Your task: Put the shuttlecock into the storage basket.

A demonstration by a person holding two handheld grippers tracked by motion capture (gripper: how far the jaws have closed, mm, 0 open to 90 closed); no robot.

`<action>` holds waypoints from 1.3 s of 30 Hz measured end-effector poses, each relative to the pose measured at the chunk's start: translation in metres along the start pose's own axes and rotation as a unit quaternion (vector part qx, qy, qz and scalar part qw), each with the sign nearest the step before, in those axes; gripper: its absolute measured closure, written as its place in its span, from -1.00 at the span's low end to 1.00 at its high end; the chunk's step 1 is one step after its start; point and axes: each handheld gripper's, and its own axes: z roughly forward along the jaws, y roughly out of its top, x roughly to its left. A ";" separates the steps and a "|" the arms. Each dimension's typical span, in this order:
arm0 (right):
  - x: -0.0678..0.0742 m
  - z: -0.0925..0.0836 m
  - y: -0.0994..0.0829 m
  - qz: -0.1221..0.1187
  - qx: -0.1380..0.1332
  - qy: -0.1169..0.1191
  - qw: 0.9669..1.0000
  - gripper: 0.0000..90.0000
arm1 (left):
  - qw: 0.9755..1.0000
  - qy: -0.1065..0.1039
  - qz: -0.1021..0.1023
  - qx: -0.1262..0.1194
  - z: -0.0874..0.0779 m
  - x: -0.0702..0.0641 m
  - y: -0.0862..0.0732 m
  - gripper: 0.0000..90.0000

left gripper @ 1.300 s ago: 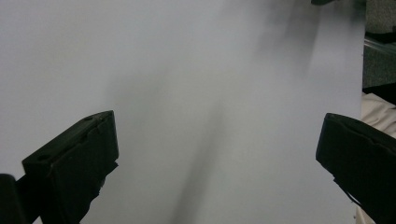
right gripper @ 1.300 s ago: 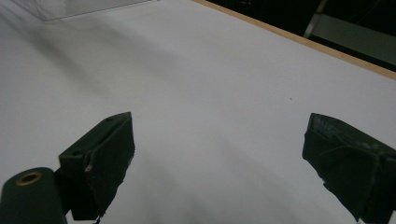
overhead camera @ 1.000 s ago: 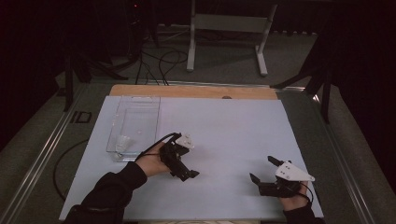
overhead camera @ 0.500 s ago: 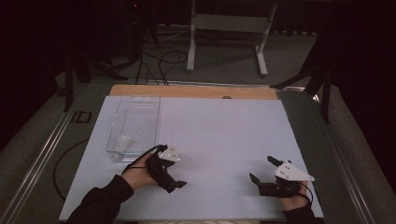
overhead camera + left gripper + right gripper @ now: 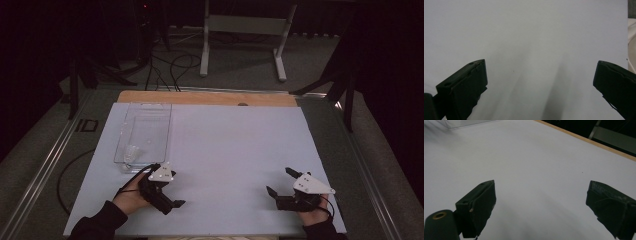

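The clear tray (image 5: pixel 145 131) lies on the white worktop (image 5: pixel 230 150), just past the left gripper (image 5: pixel 167 200) and a little to its outer side. It is near that gripper but not touching it. Something small and clear (image 5: pixel 131 152) sits in the tray's near end; what it is cannot be told.

The left gripper is held low over the near part of the worktop. Its jaws are wide apart and hold nothing. In the left gripper view, bare white worktop (image 5: pixel 529 37) lies between the jaws and beyond them.

The right gripper (image 5: pixel 281 184) is well apart from the left one, on the other side of the worktop. Its jaws are wide apart too, and they hold nothing. In the right gripper view, white worktop (image 5: pixel 536 165) lies between the jaws, a corner of the clear tray (image 5: pixel 466 123) shows far ahead, and the worktop's wooden edge (image 5: pixel 584 140) runs across beyond them.

A grey stand (image 5: pixel 245 30) is on the floor well past the worktop.
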 end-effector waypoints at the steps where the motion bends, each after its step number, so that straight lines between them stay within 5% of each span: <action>1: 0.000 0.000 0.000 0.000 0.000 0.000 1.000 -0.79 | 1.000 0.004 0.004 -0.006 -0.001 0.000 -0.003 -1.00; 9: -0.001 0.000 0.000 0.001 -0.001 0.000 1.000 -0.79 | 0.999 0.002 -0.005 -0.050 -0.011 0.005 -0.021 -1.00; 15: 0.000 0.001 -0.001 0.000 0.001 0.000 1.000 -0.79 | 0.999 0.015 -0.020 -0.047 -0.013 0.005 -0.031 -1.00; 20: 0.000 0.002 -0.001 -0.002 0.004 0.002 1.000 -0.79 | 0.998 0.016 -0.060 -0.022 -0.013 0.005 -0.035 -1.00; 31: 0.000 0.002 -0.002 -0.001 0.006 0.003 1.000 -0.79 | 0.993 0.050 -0.094 -0.057 -0.013 0.004 -0.045 -1.00; 39: 0.000 0.002 -0.002 -0.003 0.010 0.006 1.000 -0.79 | 0.993 0.069 -0.082 -0.055 -0.011 0.003 -0.047 -1.00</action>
